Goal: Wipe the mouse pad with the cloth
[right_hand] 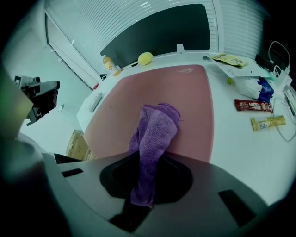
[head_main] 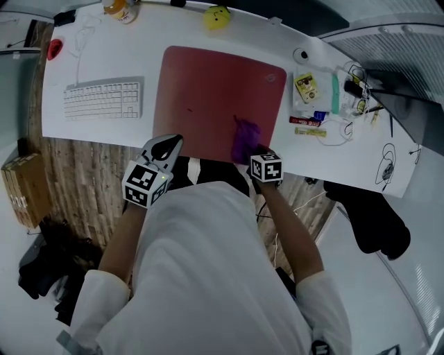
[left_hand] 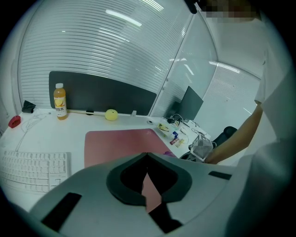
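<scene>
A large red mouse pad (head_main: 215,97) lies on the white desk (head_main: 97,55), also seen in the left gripper view as the mouse pad (left_hand: 120,141) and in the right gripper view as the mouse pad (right_hand: 162,97). A purple cloth (head_main: 244,141) rests on the pad's near right part. My right gripper (head_main: 257,156) is shut on the cloth (right_hand: 155,134), which trails forward from the jaws onto the pad. My left gripper (head_main: 165,147) hangs at the pad's near left corner, jaws shut, holding nothing (left_hand: 147,178).
A white keyboard (head_main: 103,99) lies left of the pad. A yellow round object (head_main: 217,16) and a drink bottle (head_main: 119,8) stand at the back. Snack packets (head_main: 307,121), cables (head_main: 357,90) and small items crowd the desk's right side. A cardboard box (head_main: 26,187) sits on the floor at left.
</scene>
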